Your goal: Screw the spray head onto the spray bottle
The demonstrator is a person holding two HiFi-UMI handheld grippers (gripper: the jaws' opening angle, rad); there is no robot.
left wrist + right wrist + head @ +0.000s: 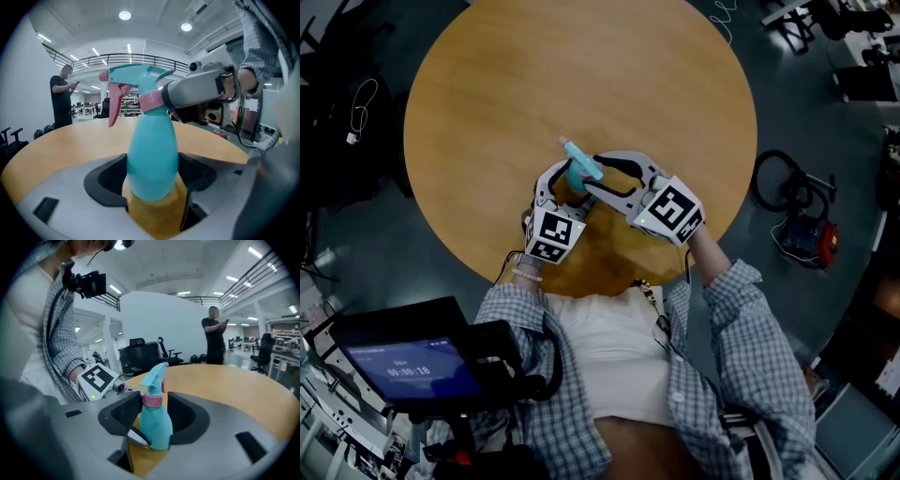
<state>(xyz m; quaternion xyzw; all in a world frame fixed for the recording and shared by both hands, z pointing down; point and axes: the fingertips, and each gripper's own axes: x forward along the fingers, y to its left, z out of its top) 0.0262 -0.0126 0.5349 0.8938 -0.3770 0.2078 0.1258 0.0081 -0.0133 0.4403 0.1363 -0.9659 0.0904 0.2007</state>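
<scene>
1. Teal spray bottle (581,171) stands upright on the round wooden desk (581,75), in the 6 o'clock part of the top near the wearer's edge. Can't tell whether the base rests on the wood.
2. Spray head (136,77) sits on the bottle neck, with the pink collar (151,101) at the joint. Can't tell how far it is threaded.
3. In the head view the nozzle points to about 10 o'clock. The pink trigger (117,101) hangs under the nozzle.
4. Left gripper (154,185) comes in from 7 o'clock in the head view. It is clamped on the lower bottle body, with a black pad against each side.
5. Right gripper (154,416) comes in from 4 o'clock, higher up. Its jaws are apart and straddle the collar (152,400), with a thin gap on either side, so it has no grip.
6. Both grippers meet at the bottle in the head view: left (567,187), right (592,173).
7. A person (214,336) in dark clothes stands well beyond the desk's far edge, at 1 o'clock in the right gripper view.
</scene>
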